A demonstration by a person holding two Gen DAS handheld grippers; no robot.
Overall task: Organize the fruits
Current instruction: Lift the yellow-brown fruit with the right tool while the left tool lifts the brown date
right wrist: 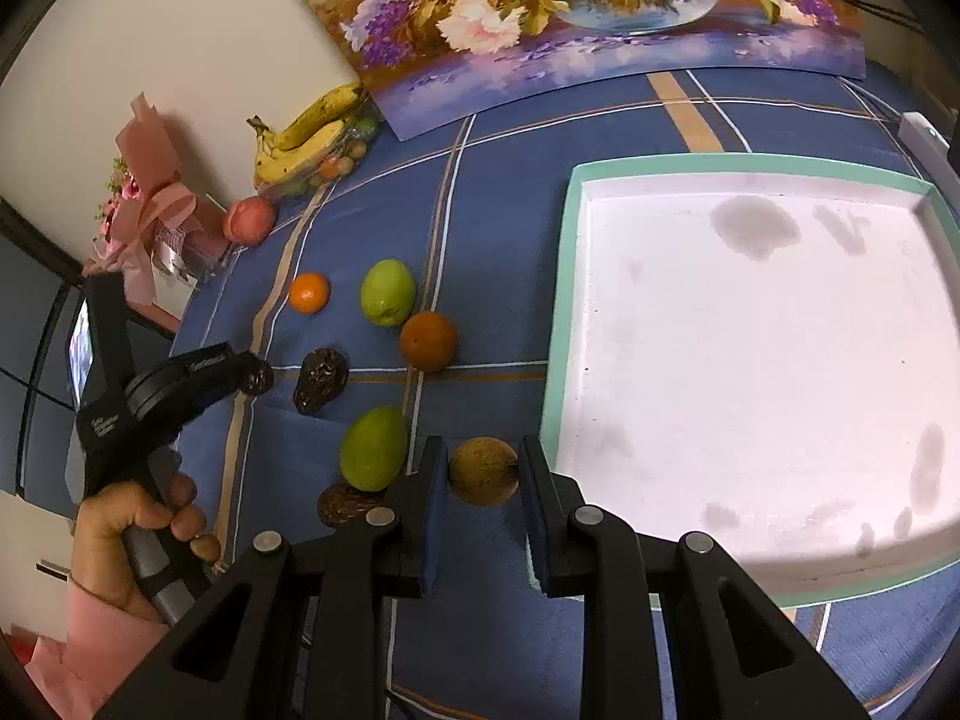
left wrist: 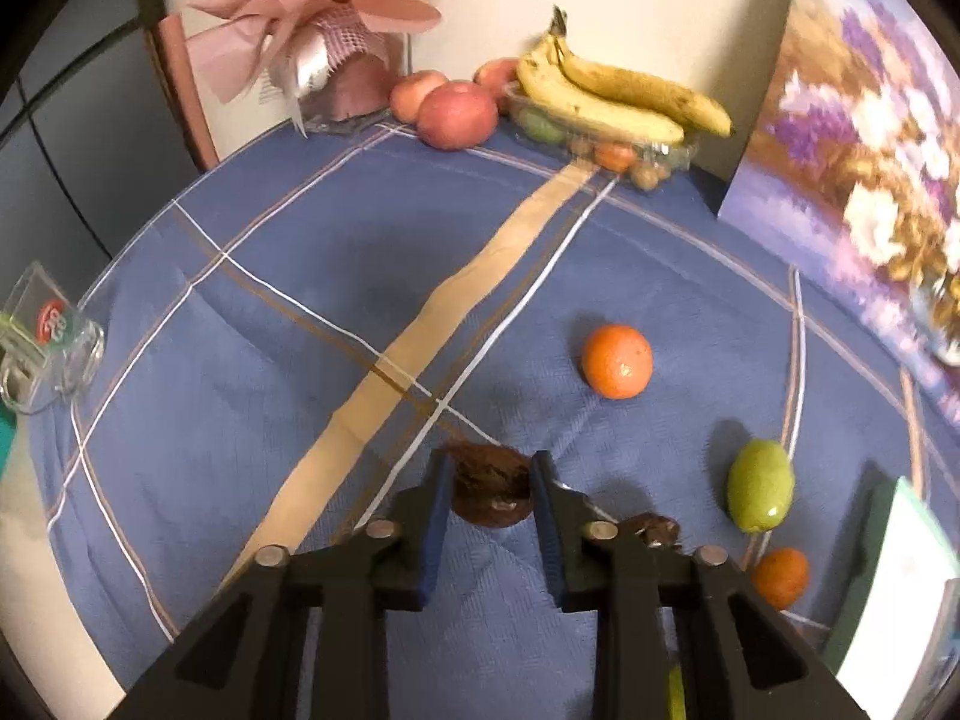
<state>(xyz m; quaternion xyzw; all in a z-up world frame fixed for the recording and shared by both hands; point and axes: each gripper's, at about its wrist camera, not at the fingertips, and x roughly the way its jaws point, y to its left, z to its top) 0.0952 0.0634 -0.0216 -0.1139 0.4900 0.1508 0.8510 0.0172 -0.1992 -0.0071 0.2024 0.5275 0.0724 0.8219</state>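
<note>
My left gripper (left wrist: 490,483) has its jaws around a dark brown wrinkled fruit (left wrist: 491,489) on the blue cloth, pads touching its sides. An orange (left wrist: 617,361), a green fruit (left wrist: 759,485), a second orange (left wrist: 780,577) and another dark fruit (left wrist: 654,529) lie to its right. My right gripper (right wrist: 483,474) has its jaws around a round tan fruit (right wrist: 483,470) just left of the white tray (right wrist: 564,276). Beside it lie a green fruit (right wrist: 373,449), a dark fruit (right wrist: 345,504), a third dark fruit (right wrist: 320,380), an orange (right wrist: 428,341), a green fruit (right wrist: 387,291) and a small orange (right wrist: 309,293).
Bananas (left wrist: 606,93) on a clear box of fruit and apples (left wrist: 457,114) stand at the table's far edge by a pink bouquet (left wrist: 312,18). A flower painting (left wrist: 864,168) leans on the right. A clear holder (left wrist: 42,342) sits at the left edge.
</note>
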